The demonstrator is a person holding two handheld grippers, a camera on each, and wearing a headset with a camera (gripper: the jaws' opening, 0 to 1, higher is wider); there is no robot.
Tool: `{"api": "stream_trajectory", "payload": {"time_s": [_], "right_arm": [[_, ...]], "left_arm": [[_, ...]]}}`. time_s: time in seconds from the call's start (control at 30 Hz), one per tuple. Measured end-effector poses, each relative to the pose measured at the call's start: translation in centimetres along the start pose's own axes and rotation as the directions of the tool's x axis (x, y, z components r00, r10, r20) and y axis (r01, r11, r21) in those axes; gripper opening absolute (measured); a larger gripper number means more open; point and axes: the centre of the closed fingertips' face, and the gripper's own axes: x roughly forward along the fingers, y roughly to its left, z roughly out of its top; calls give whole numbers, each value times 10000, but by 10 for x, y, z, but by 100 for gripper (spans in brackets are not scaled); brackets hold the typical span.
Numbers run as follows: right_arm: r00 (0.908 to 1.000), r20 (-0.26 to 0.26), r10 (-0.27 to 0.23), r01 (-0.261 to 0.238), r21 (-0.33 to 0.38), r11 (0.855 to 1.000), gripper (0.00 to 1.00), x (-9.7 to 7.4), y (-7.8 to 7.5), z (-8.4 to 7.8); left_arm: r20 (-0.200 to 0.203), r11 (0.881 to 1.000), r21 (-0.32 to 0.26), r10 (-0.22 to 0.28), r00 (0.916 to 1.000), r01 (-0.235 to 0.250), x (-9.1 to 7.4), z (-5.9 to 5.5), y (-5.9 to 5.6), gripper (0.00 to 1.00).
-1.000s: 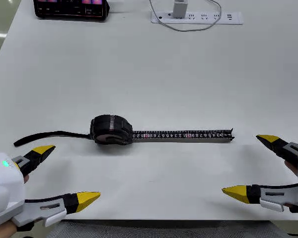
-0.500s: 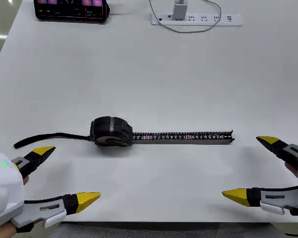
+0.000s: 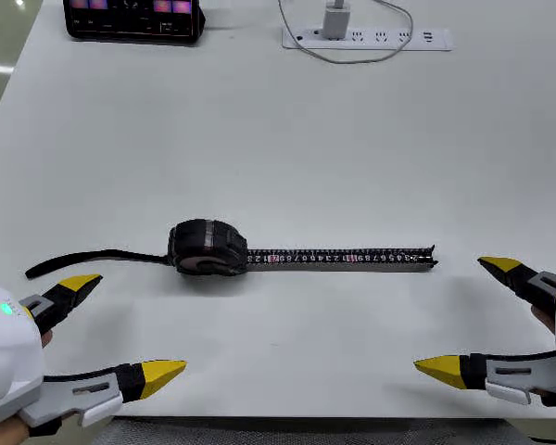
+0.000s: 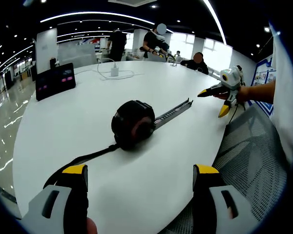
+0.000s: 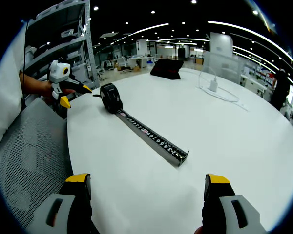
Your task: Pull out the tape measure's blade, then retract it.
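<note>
1. Table (image 3: 371,158): white, smooth and bare around the work. Likely to let a light case skate toward the front edge if nudged rather than pinned. Far edge cut off at the top of the head view.
2. Left hand-held gripper (image 3: 139,323) and right hand-held gripper (image 3: 449,312): both spread wide and holding nothing. Hovering over the front edge, one toward each front corner, well apart from the tape measure (image 3: 207,247). Rear bodies cut off by the frame.
3. Tape measure: lying on its side left of centre, nearer the front edge than the far one. Presumably held extended by a lock, though the button is too small to make out. Could jerk or spin if released with no grip on the case.
4. Blade (image 3: 338,255): drawn out flat toward the right edge, so the pull looks done and retraction remains. Risk of whipping back fast, kinking or slapping the case mouth if left unguided. Markings legible only in part.
5. Strap (image 3: 93,255): trailing from the case toward the left edge. Could snag a jaw of the left hand-held gripper on approach.
6. End hook (image 3: 432,253): small and thin, near the right hand-held gripper yet clear of it. Easy to miss, or to lose from smooth tips. Exact shape hard to tell.
</note>
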Motion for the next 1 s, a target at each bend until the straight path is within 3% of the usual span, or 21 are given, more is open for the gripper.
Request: {"api": "stream_trajectory", "payload": {"time_s": [0.8,1.0], "right_arm": [[10000,34,9,-9,-41,10000,95,1,1,1],[10000,76,14,-13,-39,10000,95,2,1,3]], "left_arm": [[65,10000,-30,83,9999,-83,-1,3,1,85],[170,9999,-69,132,9998,-131,3,9,0,86]]}}
